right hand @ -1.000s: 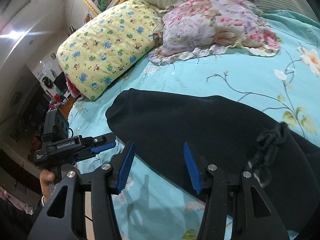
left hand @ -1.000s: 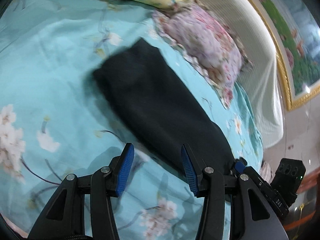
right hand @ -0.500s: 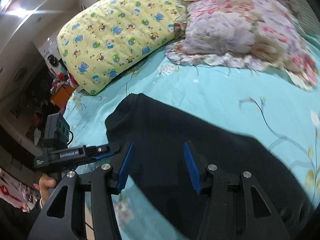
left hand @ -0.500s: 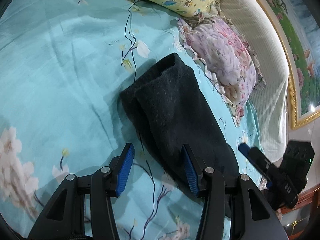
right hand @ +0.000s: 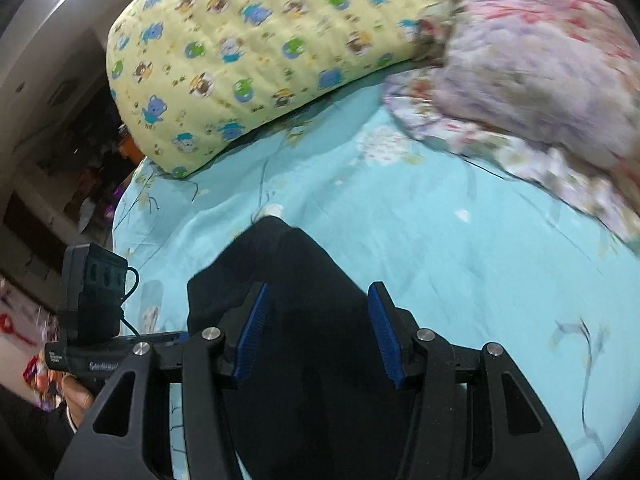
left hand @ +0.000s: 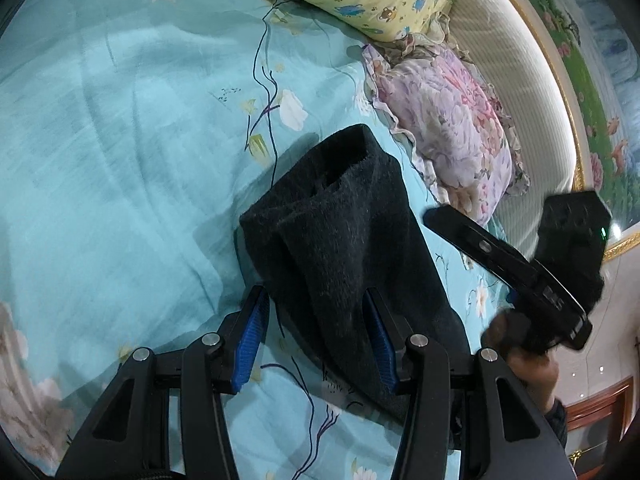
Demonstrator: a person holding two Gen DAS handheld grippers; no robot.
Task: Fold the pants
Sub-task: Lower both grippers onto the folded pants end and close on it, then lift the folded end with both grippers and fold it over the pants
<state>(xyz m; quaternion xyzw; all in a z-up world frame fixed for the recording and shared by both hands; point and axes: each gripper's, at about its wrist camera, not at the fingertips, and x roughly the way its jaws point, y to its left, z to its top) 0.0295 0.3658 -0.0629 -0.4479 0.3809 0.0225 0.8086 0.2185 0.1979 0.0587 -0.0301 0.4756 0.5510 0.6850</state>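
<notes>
While both claws hover above the bed (left hand: 120, 140), we see the black pants (left hand: 344, 248) lying folded lengthwise mid-bed, cuff end toward the yellow pillow (right hand: 260, 40) and floral pillow (left hand: 452, 128). Left claw (left hand: 316, 336) half open, gripping nothing; right claw (right hand: 318, 332) likewise, empty over the fabric.

L gripper (left hand: 316, 336) fingers apart, angled down, R gripper (right hand: 318, 332) same, nothing clamped, hands gripping handles
</notes>
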